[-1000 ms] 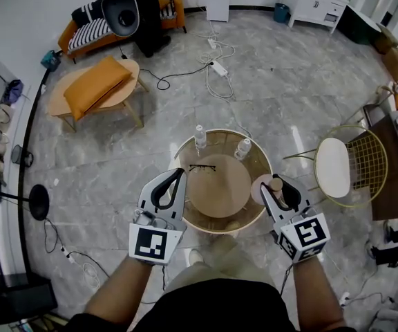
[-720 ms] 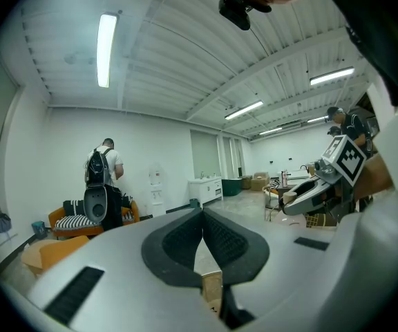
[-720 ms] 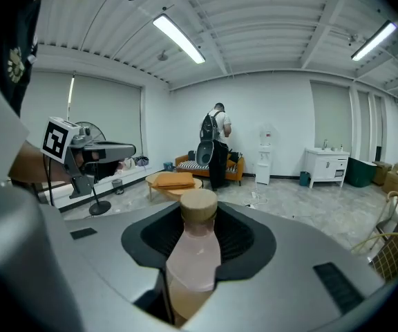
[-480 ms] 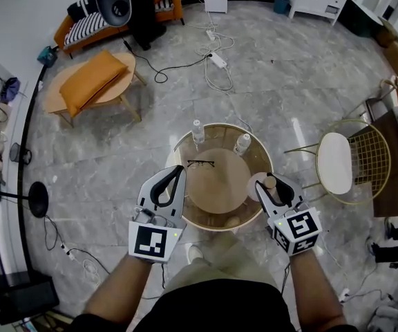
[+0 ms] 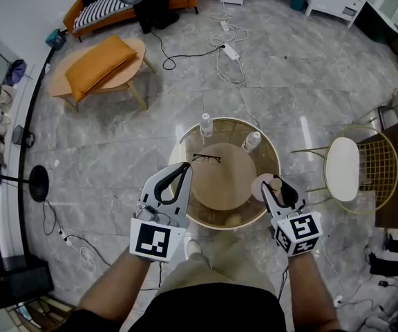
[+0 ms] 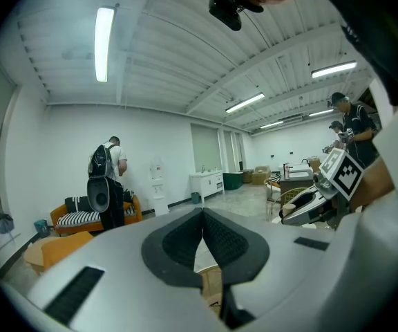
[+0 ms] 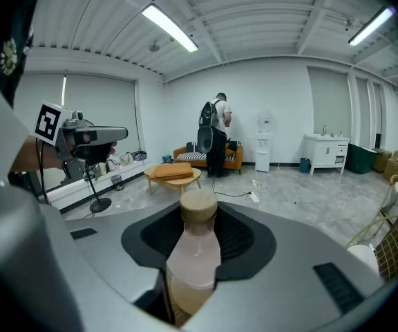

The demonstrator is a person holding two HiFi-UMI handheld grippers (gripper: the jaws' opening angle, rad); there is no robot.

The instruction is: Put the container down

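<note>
The container [image 5: 264, 186] is a small pale pink bottle with a round wooden cap [image 7: 199, 207]. My right gripper [image 5: 276, 186] is shut on it, and the jaws clamp the bottle's body [image 7: 193, 254] upright between them. It hangs over the near right rim of the round glass table [image 5: 185, 138]. My left gripper [image 5: 184, 169] is shut with nothing in it, its fingertips [image 6: 200, 215] touching, over the table's near left rim.
On the glass top stand two water bottles [image 5: 206, 125] [image 5: 251, 141], and a pair of glasses [image 5: 206, 159] lies there. A wire chair with a white seat [image 5: 343, 169] is at the right. Cables [image 5: 230, 50] cross the floor beyond. A low wooden table holds an orange cushion [image 5: 99, 64].
The head view has shifted a little, so the room sits lower in frame. Both grippers keep nearly the same places over the table's near rim, and the container stays in the right jaws.
</note>
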